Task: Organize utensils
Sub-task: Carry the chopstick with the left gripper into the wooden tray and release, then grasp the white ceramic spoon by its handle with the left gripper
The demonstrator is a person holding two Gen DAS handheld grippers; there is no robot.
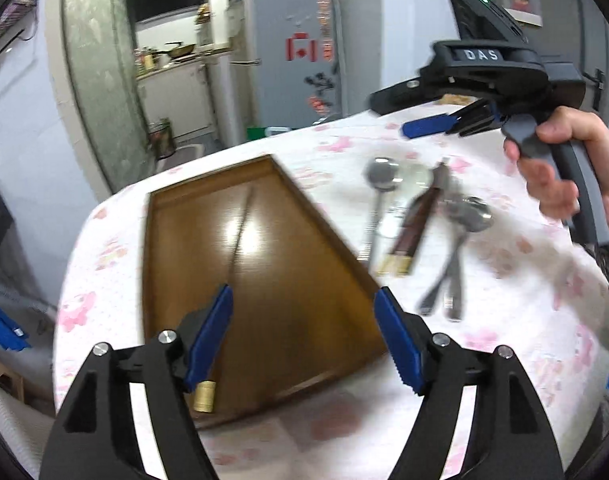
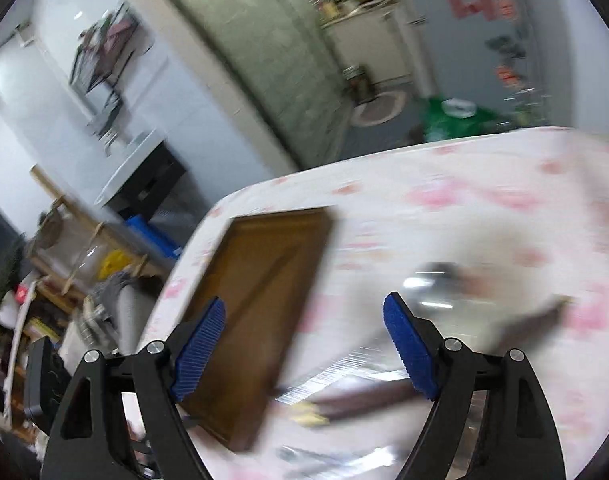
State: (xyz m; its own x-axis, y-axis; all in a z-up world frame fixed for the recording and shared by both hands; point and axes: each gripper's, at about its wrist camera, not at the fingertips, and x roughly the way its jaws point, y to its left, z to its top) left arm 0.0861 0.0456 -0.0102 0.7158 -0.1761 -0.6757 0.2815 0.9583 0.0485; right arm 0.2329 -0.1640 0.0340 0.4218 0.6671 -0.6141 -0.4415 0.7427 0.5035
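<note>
Left wrist view: left claw (image 1: 302, 336) spread empty above tray (image 1: 304, 280) holding one chopstick (image 1: 240, 232); right claw (image 2: 304, 344) spread too.

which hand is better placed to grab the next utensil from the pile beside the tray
Right. The right gripper, open, faces the utensil pile; the left gripper, open and empty, faces the wooden tray.

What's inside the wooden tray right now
A single chopstick lies lengthwise in the wooden tray. Its near end passes behind the left gripper finger, so part of it is covered.
</note>
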